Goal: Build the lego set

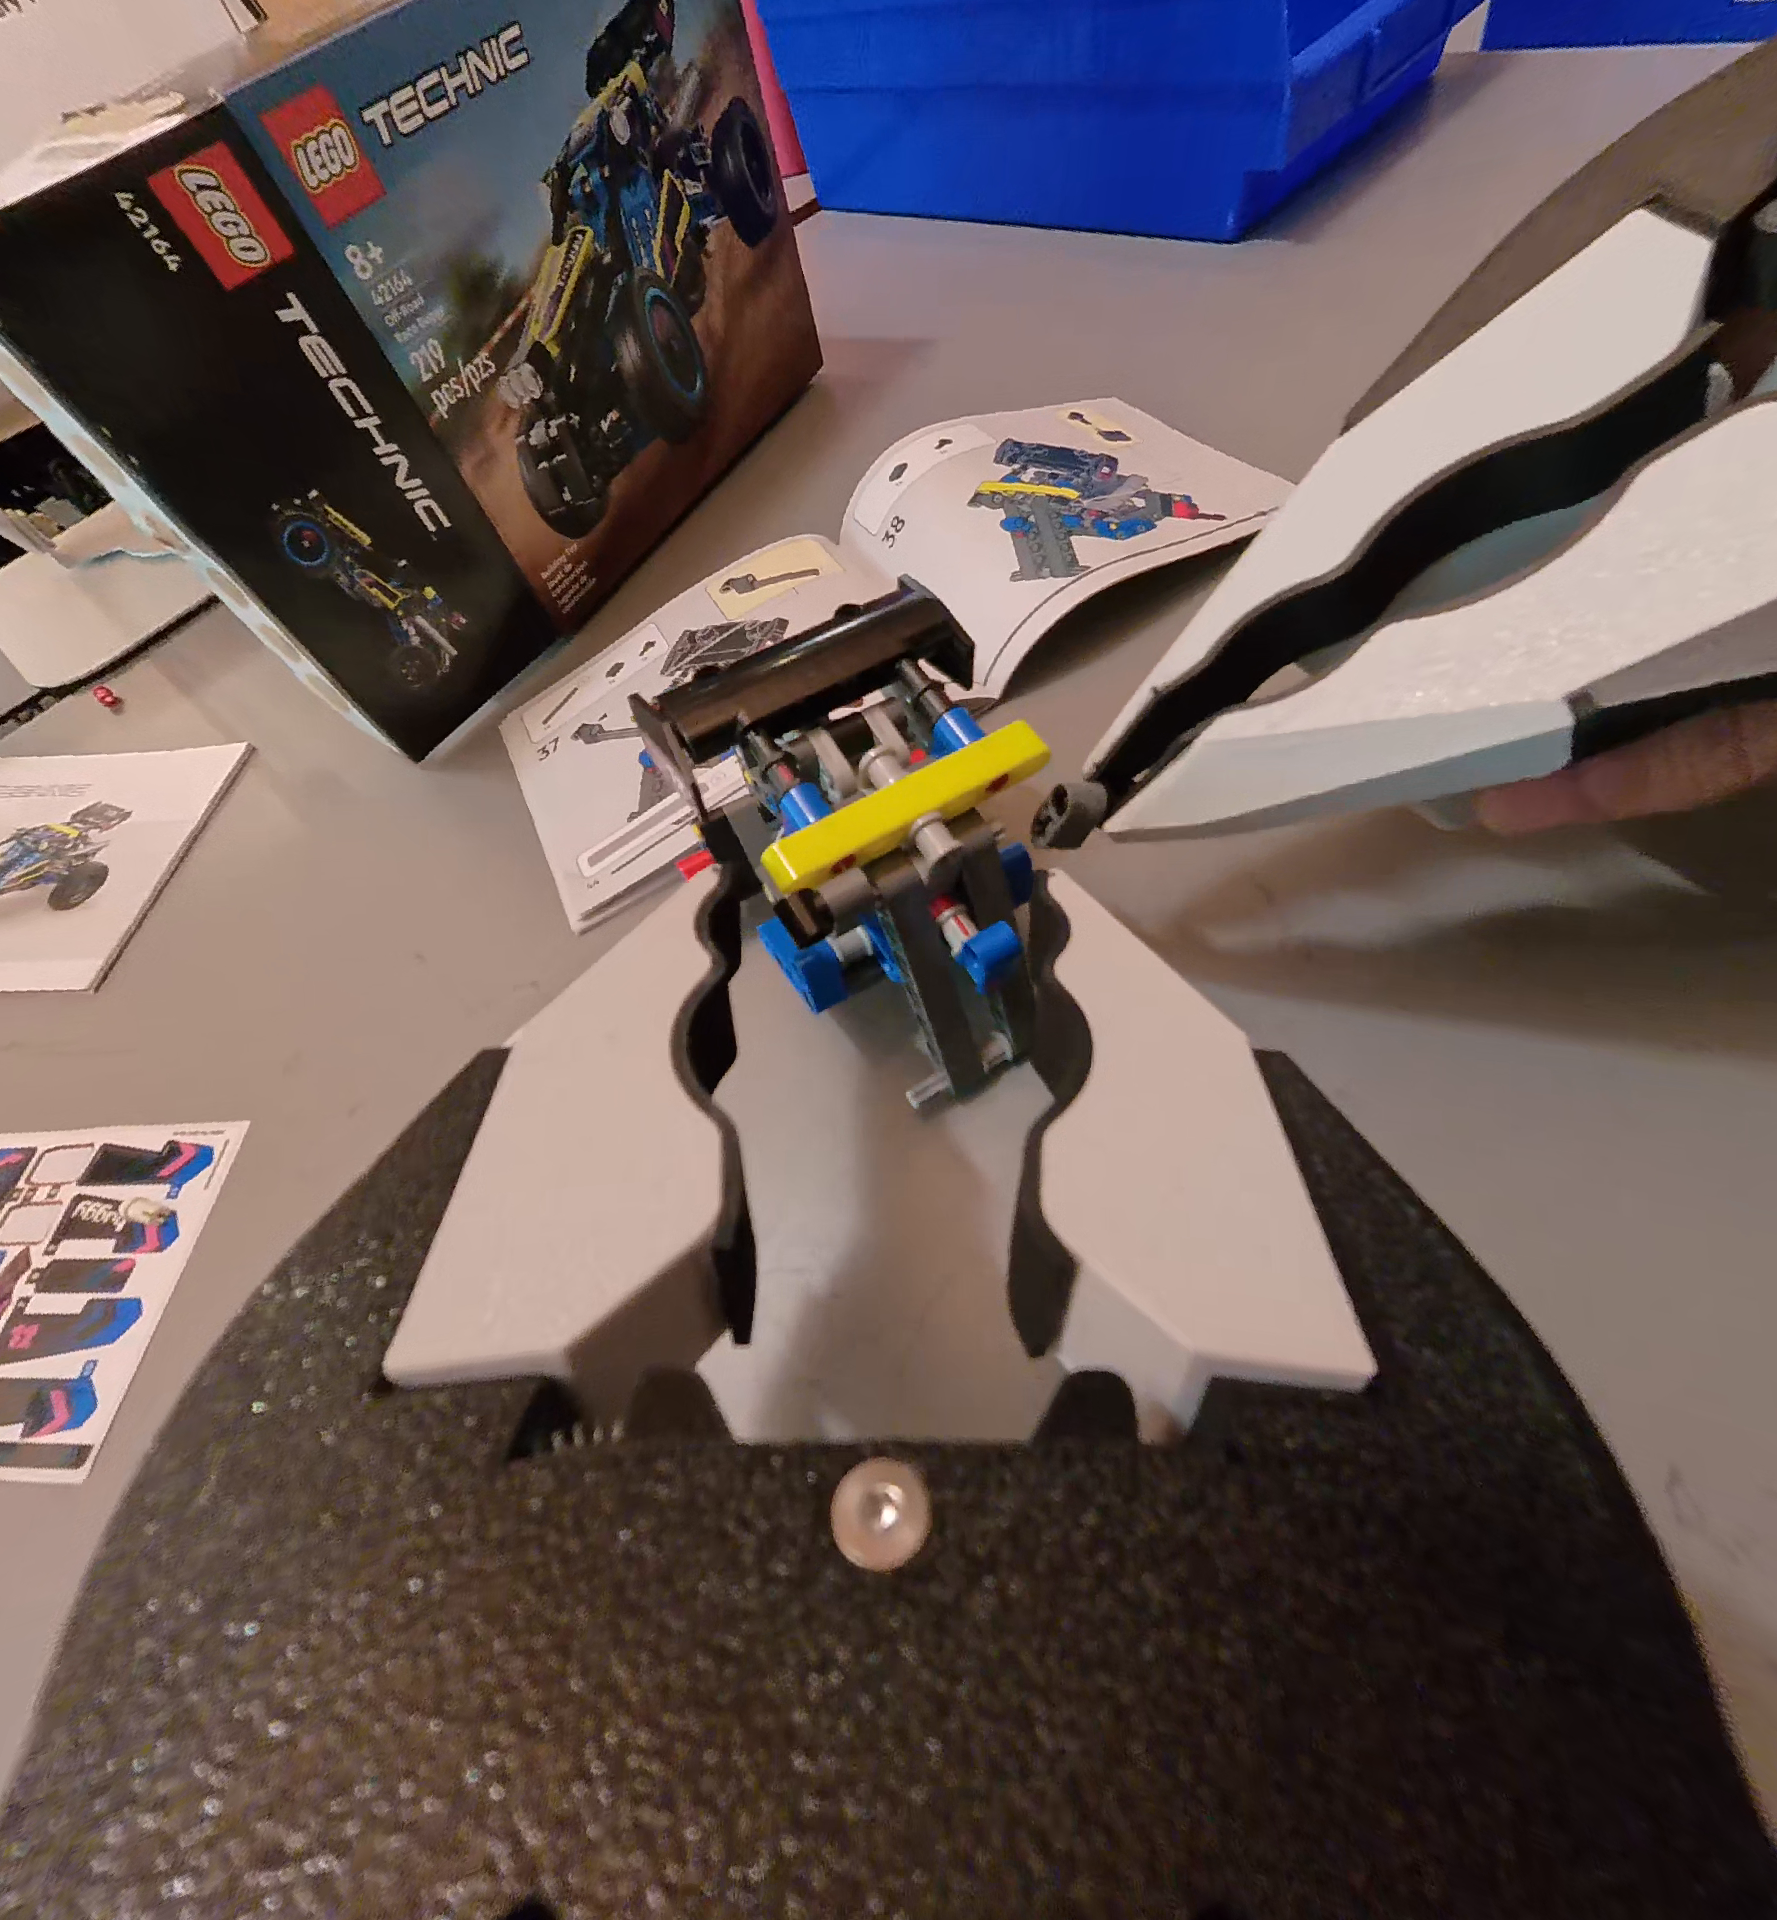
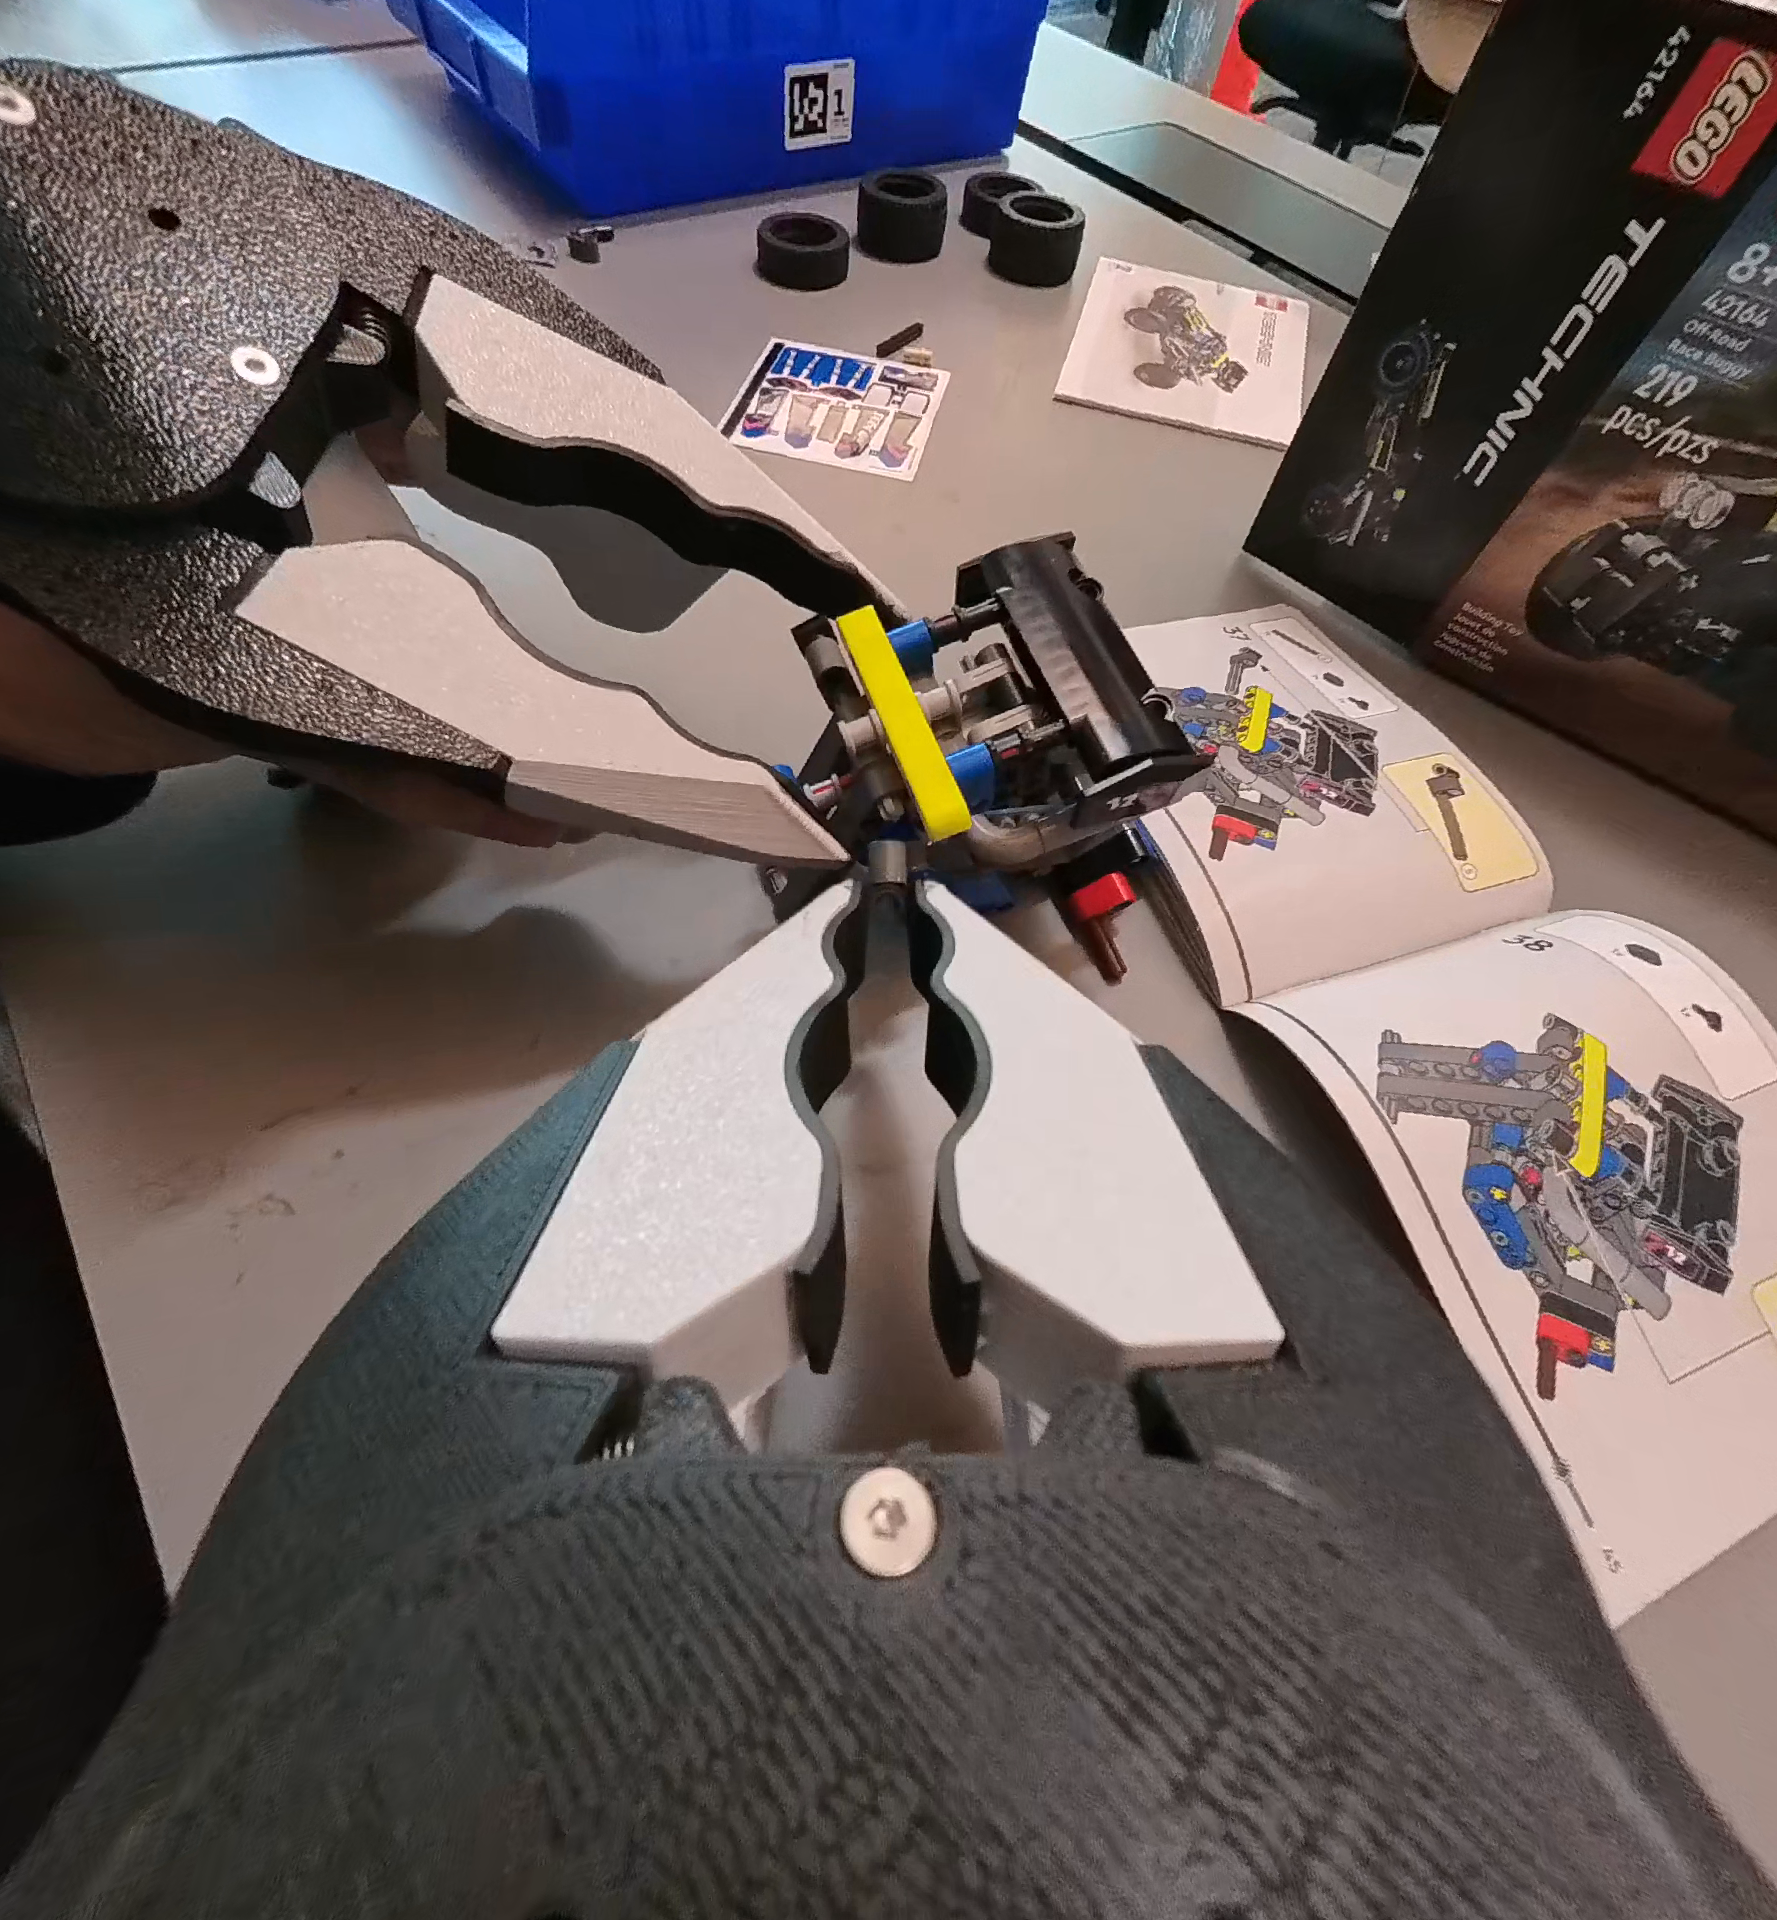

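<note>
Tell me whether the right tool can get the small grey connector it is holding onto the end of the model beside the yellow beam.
Probably yes. The right tool, pinching the grey connector, already sits right at the model near the yellow beam. The left tool grips farther back, leaving that end exposed.

The toy set box (image 1: 375,343) is cut off by the top edge in both views. Behind it, the blue bin (image 1: 1071,94) runs off the top too. Beside the box, the tiny red bit (image 1: 107,696) on the counter (image 1: 1383,1091) is too small to tell. The part-built model (image 1: 863,831) hides the pad contact of the left hand-held gripper (image 1: 873,925).
</note>
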Demonstrator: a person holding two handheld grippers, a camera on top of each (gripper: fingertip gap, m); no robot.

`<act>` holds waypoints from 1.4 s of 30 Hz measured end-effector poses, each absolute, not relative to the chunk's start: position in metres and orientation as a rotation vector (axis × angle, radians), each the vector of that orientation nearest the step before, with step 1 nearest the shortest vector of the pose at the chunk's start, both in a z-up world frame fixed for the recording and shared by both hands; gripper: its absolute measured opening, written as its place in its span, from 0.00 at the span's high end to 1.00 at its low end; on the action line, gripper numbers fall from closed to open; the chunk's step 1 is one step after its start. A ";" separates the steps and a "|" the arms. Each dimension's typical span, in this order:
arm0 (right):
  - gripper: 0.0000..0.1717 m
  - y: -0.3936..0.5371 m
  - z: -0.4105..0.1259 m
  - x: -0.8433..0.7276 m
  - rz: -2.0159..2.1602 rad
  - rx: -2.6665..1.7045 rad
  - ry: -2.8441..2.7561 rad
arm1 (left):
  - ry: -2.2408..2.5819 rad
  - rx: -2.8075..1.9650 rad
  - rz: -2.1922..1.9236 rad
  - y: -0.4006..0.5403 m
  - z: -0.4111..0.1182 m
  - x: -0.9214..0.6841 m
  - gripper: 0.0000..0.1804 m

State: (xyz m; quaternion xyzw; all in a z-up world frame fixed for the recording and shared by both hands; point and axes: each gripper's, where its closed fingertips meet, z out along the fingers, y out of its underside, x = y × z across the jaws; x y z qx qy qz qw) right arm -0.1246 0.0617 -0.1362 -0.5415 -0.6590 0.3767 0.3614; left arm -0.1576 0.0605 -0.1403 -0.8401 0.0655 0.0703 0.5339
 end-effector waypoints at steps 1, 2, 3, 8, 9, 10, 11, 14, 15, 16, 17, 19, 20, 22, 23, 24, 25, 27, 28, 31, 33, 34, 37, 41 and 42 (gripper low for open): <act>0.97 0.062 -0.136 -0.125 0.975 -1.397 -1.693 | 0.151 -1.999 0.185 0.060 -0.140 -0.159 0.71; 0.97 0.063 -0.135 -0.125 0.977 -1.399 -1.690 | 0.149 -1.996 0.203 0.060 -0.139 -0.160 0.70; 0.97 0.065 -0.135 -0.125 0.975 -1.397 -1.687 | 0.146 -1.998 0.222 0.060 -0.140 -0.160 0.70; 0.97 0.066 -0.130 -0.126 0.941 -1.269 -1.693 | 0.142 -2.034 0.240 0.060 -0.145 -0.156 0.68; 0.97 0.067 -0.133 -0.125 0.896 -1.255 -1.713 | 0.139 -2.039 0.236 0.060 -0.145 -0.156 0.67; 0.97 0.067 -0.136 -0.125 0.847 -1.229 -1.742 | 0.135 -2.041 0.227 0.060 -0.145 -0.155 0.67; 0.97 0.067 -0.138 -0.124 0.797 -1.193 -1.769 | 0.126 -2.042 0.223 0.059 -0.145 -0.155 0.67; 0.97 0.065 -0.138 -0.123 0.687 -1.107 -1.802 | 0.119 -2.034 0.238 0.053 -0.139 -0.158 0.67; 0.97 0.063 -0.138 -0.122 0.680 -1.094 -1.813 | 0.131 -2.024 0.242 0.051 -0.135 -0.157 0.68; 0.97 0.062 -0.138 -0.121 0.680 -1.100 -1.826 | 0.168 -2.005 0.243 0.049 -0.130 -0.154 0.69; 0.97 0.060 -0.138 -0.119 0.690 -1.120 -1.837 | 0.222 -1.977 0.247 0.047 -0.124 -0.148 0.71; 0.97 0.053 -0.133 -0.116 0.770 -1.150 -1.850 | 0.369 -1.929 0.246 0.043 -0.116 -0.133 0.76; 0.97 0.048 -0.129 -0.114 0.832 -1.168 -1.851 | 0.430 -1.912 0.240 0.040 -0.113 -0.126 0.78; 0.97 0.038 -0.119 -0.108 0.985 -1.204 -1.854 | 0.515 -1.902 0.178 0.034 -0.114 -0.113 0.80; 0.97 0.032 -0.112 -0.105 1.075 -1.216 -1.853 | 0.528 -1.912 0.131 0.032 -0.116 -0.109 0.81; 0.97 0.027 -0.106 -0.101 1.165 -1.226 -1.849 | 0.529 -1.917 0.082 0.030 -0.118 -0.106 0.83; 0.97 0.021 -0.101 -0.097 1.254 -1.234 -1.849 | 0.529 -1.912 0.028 0.027 -0.117 -0.101 0.84; 0.98 0.016 -0.092 -0.091 1.394 -1.248 -1.833 | 0.547 -1.875 -0.092 0.021 -0.112 -0.088 0.88; 0.98 0.012 -0.088 -0.087 1.461 -1.244 -1.829 | 0.558 -1.859 -0.146 0.018 -0.109 -0.081 0.89; 0.98 0.002 -0.083 -0.079 1.566 -1.220 -1.842 | 0.552 -1.845 -0.161 0.014 -0.104 -0.076 0.99; 0.98 -0.003 -0.083 -0.073 1.571 -1.188 -1.878 | 0.572 -1.840 -0.157 0.009 -0.102 -0.074 0.91; 0.98 -0.006 -0.083 -0.071 1.579 -1.175 -1.892 | 0.579 -1.842 -0.179 0.006 -0.102 -0.071 0.87; 0.98 -0.013 -0.087 -0.066 1.555 -1.141 -1.951 | 0.608 -1.840 -0.265 -0.002 -0.100 -0.058 0.96; 0.98 -0.015 -0.092 -0.062 1.450 -1.099 -2.010 | 0.615 -1.848 -0.285 -0.007 -0.100 -0.052 0.94; 0.98 -0.016 -0.091 -0.061 1.441 -1.080 -2.008 | 0.605 -1.858 -0.290 -0.007 -0.101 -0.053 0.97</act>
